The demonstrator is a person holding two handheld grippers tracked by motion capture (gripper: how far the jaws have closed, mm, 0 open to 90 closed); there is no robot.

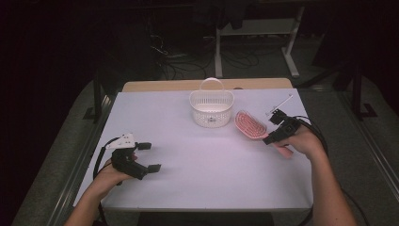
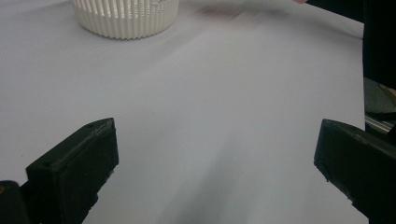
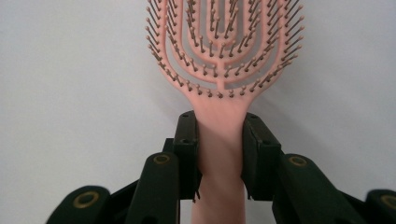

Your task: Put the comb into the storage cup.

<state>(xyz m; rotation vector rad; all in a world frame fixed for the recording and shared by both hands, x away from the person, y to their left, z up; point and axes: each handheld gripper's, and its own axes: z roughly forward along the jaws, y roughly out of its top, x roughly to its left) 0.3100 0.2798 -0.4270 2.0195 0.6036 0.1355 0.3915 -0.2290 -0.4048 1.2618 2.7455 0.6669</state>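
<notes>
- pink hairbrush is pinched at its handle by the right gripper, just right of the white basket.
- left gripper is held spread, nothing between, near the table's front left.

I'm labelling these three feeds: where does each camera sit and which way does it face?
High view: above the person's side, looking forward and down on the table; forearms and both grippers show.
Left gripper view: rides the left gripper, open, facing the basket.
Right gripper view: rides the right gripper, clamping the pink hairbrush.
Shared: basket and hairbrush also appear from above.
</notes>
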